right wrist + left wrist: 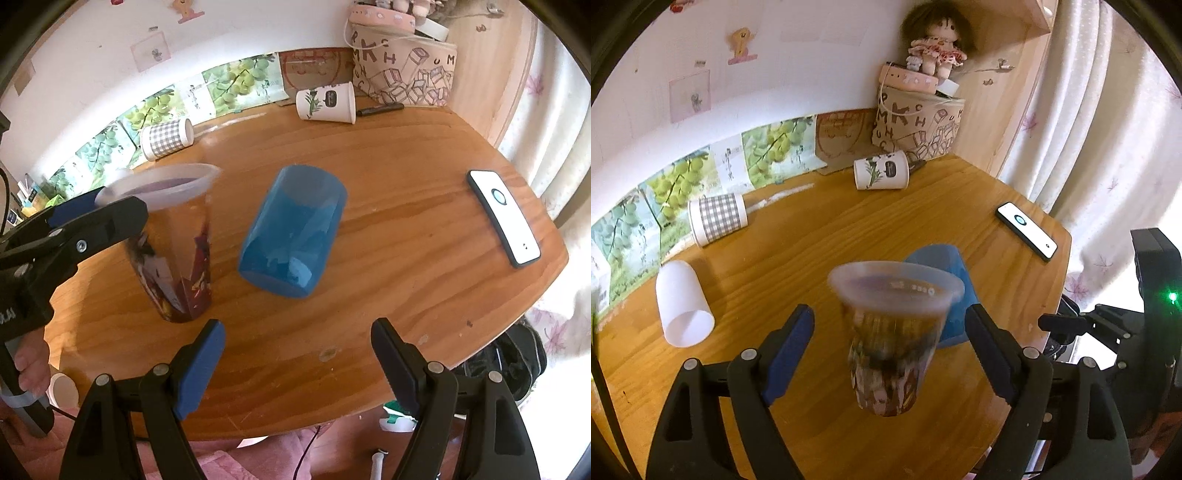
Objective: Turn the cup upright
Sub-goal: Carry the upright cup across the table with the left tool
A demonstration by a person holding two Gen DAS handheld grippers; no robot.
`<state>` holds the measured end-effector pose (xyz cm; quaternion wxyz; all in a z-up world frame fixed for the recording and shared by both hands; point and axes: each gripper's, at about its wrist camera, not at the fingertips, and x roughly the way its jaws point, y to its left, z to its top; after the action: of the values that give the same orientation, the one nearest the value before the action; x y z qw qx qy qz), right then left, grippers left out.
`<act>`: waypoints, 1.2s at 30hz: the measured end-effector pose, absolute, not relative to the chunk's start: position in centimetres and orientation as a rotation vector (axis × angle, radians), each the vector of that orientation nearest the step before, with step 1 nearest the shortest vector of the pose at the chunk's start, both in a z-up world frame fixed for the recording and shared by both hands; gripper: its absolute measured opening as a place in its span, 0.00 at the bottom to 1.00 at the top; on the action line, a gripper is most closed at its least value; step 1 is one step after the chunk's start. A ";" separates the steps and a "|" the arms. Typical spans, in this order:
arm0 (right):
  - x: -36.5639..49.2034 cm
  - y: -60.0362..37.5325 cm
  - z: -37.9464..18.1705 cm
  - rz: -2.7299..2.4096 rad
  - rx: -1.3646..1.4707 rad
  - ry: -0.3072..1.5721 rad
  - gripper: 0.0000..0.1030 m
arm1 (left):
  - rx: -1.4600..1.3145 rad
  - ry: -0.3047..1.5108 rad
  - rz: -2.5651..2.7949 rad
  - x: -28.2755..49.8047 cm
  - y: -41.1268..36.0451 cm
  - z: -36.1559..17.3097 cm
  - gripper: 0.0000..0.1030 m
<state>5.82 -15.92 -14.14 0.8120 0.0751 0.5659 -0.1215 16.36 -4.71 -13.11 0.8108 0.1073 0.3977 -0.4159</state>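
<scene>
Left wrist: patterned cup (pixel 890 343) stands upright between the parted left gripper (pixel 892 347) fingers.

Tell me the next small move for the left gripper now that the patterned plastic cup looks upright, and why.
Probably back the left gripper straight off the patterned plastic cup. The cup appears to stand mouth up on the wooden table, and the jaws are spread wide on either side without pinching it. The blue cup still lies on its side just beyond, with the open right gripper facing it.

Upright cup (pixel 173 243) stands left of the fallen tumbler (pixel 293 230); phone (pixel 504 218) far right.
</scene>
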 end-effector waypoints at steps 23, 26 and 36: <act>6.4 -16.5 -15.2 -0.256 0.191 1.222 0.80 | 0.023 1.288 -0.578 25.7 -5.8 -19.2 0.84; 6.7 -16.6 -15.4 -0.255 0.194 1.228 0.79 | -0.011 1.333 -0.553 26.9 -5.7 -20.0 0.84; 7.3 -16.4 -16.2 -0.253 0.214 1.243 0.80 | -0.054 1.327 -0.545 28.4 -6.3 -20.6 0.79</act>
<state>7.25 -16.39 -16.20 0.8001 0.0996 0.5796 -0.1179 28.38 -6.30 -20.61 0.7531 -0.0248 0.6081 -0.2497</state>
